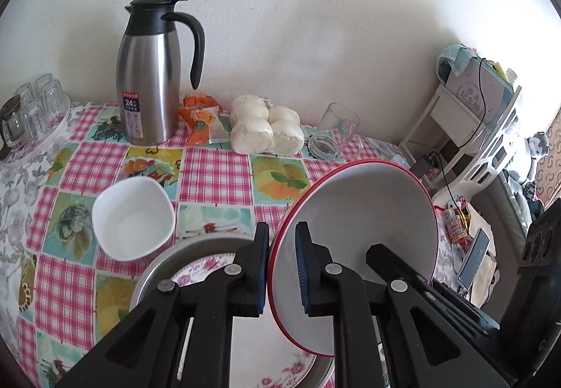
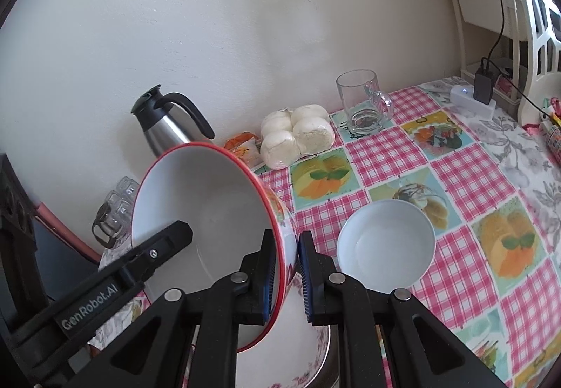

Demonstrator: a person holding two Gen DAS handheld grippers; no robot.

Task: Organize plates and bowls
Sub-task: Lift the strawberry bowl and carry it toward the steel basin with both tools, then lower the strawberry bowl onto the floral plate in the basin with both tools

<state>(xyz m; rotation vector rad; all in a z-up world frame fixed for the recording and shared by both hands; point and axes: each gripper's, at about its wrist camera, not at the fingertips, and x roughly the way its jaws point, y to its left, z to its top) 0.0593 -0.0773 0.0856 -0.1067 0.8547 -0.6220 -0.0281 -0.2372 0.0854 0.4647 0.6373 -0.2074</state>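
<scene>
Two grippers: left gripper [image 1: 282, 268] and right gripper [image 2: 285, 277] both clamp the rim of one red-rimmed bowl [image 2: 207, 212].
Bowl position: tilted, raised above the floral plate [image 1: 207, 267] in a metal basin [image 1: 157, 268].
Advice: level it, lower slowly, loosen both together.
Count: one white bowl [image 2: 385, 247] on the tablecloth, one thermos [image 1: 150, 72], one glass mug [image 2: 364, 104].

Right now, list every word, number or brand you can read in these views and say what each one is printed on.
"24" on the blue label of the steel vacuum jug with black handle; the smaller print under it is too blurred to read.
"GenRobot.AI" on the black arm of the left gripper in the right wrist view.
Chinese characters on the grey box on the white shelf; too small to read with confidence.
</scene>
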